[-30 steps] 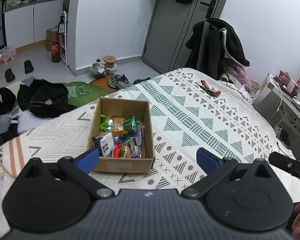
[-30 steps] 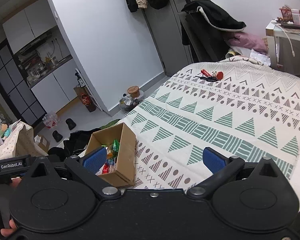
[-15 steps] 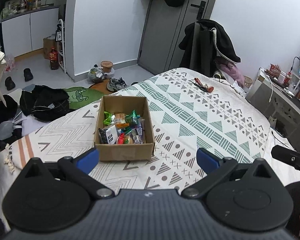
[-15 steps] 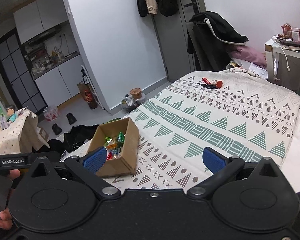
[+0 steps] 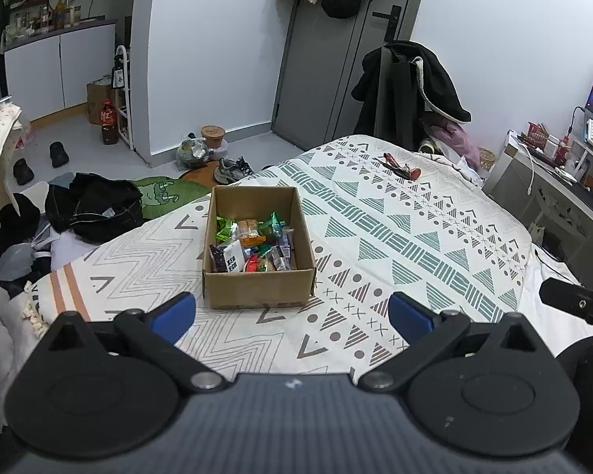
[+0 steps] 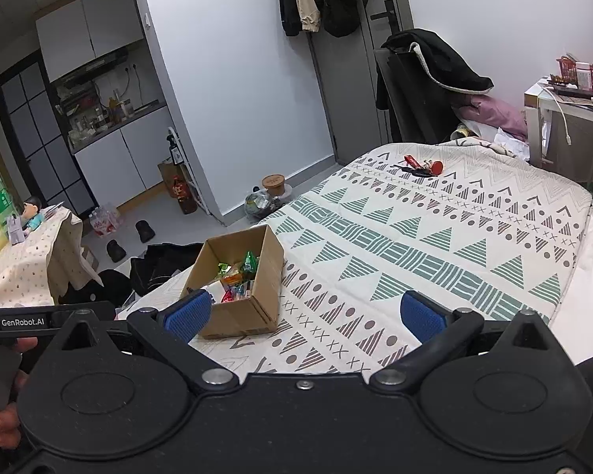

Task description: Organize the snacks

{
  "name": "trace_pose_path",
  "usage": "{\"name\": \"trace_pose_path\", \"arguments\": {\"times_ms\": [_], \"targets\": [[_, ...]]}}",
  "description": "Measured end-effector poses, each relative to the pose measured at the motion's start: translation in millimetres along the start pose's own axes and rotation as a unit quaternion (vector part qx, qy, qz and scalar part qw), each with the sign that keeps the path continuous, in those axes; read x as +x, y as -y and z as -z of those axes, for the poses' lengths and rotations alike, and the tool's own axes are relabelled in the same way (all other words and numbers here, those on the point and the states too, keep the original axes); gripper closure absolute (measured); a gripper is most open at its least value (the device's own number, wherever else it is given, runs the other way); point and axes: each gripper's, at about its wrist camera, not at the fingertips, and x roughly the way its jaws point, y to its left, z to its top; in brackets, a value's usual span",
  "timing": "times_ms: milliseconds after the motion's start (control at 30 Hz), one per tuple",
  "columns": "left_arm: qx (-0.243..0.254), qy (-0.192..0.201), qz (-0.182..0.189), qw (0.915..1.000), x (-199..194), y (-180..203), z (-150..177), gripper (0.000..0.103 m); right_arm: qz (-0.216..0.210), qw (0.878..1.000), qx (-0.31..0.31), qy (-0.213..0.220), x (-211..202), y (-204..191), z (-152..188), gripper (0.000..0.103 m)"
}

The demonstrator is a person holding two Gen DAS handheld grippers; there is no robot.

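**Snacks lie together in an open cardboard box on the bed, both claws held back and empty**

The snacks (image 5: 253, 245) sit heaped inside a small cardboard box (image 5: 257, 296): crinkly foil and clear plastic wrappers in green, orange, red and purple, with one dark packet bearing a white label. The box is plain brown corrugated card, rectangular, with no lid or flaps showing. It stands on a bed whose soft blanket (image 5: 395, 245) carries teal and brown triangles, zigzags and dots.

My left claw (image 5: 292, 314) hangs above the blanket on the near side of the box, its blue ribbed pads spread wide with nothing between them. My right claw (image 6: 304, 314) is likewise spread wide and empty, with the box just beyond its left pad.

I see no loose snack on the blanket. This fits either snacks already gathered, or a mixed pile waiting to be sorted; I cannot tell which.

Keys with red tags (image 6: 419, 168) lie well apart, near the far edge of the bed.
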Motion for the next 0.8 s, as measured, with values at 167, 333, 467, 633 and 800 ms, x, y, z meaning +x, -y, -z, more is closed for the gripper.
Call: {"name": "trace_pose_path", "arguments": {"times_ms": [167, 333, 467, 633, 800], "targets": [[-0.003, 0.002, 0.002, 1.0, -2.2, -1.1, 0.2, 0.0, -0.002, 1.0, -0.006, -0.002, 2.7, -3.1, 0.0, 0.0], [-0.002, 0.002, 0.0, 1.0, -2.7, -1.8, -0.2, 0.0, -0.003, 1.0, -0.008, -0.005, 4.1, -4.8, 0.4, 0.0], [-0.002, 0.002, 0.0, 1.0, -2.2, -2.7, -0.9, 0.0, -0.002, 1.0, -0.007, -0.004, 4.4, -5.0, 0.9, 0.0], [-0.001, 0.001, 0.0, 1.0, -2.1, -3.2, -1.1, 0.0, 0.001, 1.0, -0.005, -0.005, 4.9, -4.6, 0.5, 0.0], [0.0, 0.002, 0.0, 1.0, -1.7, -2.8, -1.0, 0.0, 0.002, 1.0, -0.005, -0.004, 4.0, -4.0, -0.1, 0.0]]}}
